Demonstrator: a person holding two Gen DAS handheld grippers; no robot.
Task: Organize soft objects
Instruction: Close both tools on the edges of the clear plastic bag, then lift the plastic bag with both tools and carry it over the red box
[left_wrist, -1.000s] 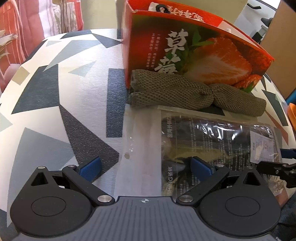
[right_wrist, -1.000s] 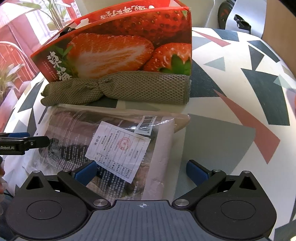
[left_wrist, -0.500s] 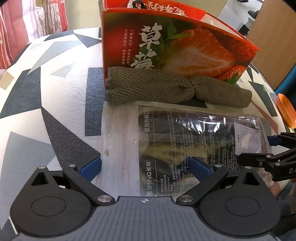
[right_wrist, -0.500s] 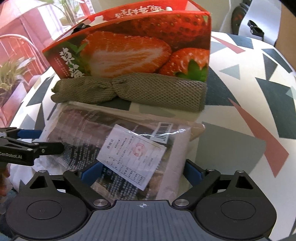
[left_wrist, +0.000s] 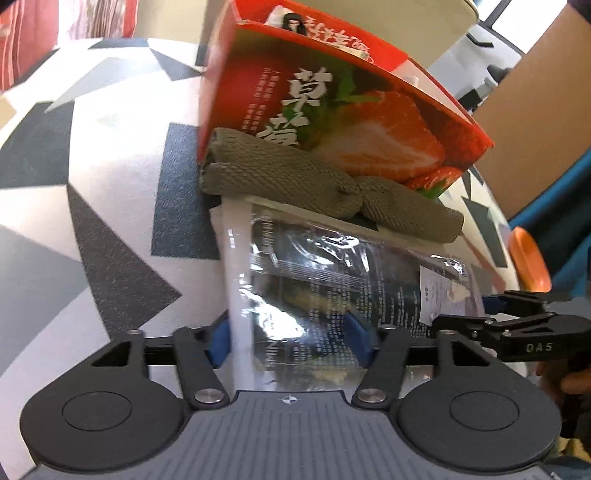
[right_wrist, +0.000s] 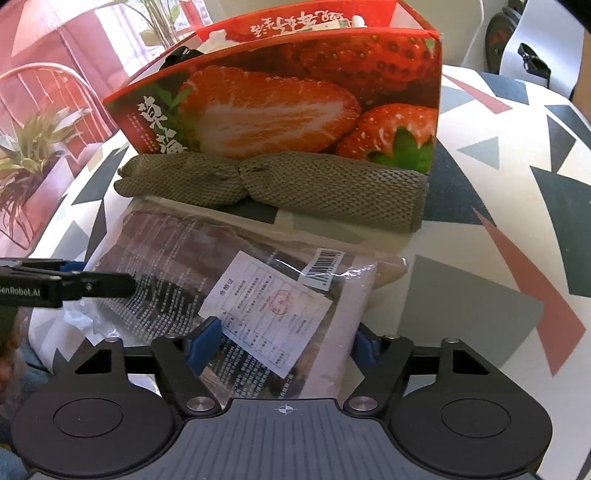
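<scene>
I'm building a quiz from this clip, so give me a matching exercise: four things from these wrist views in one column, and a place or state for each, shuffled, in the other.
Things:
1. strawberry box
2. knitted olive cloth
3. plastic-wrapped package
4. white label

Places or states:
A. lies along the foot of the box
B. stuck on the package's wrapper
C. stands open-topped at the back
D. flat on the patterned tablecloth, between the open fingers of the left gripper and the right gripper

Pairs: 1-C, 2-A, 3-D, 4-B
</scene>
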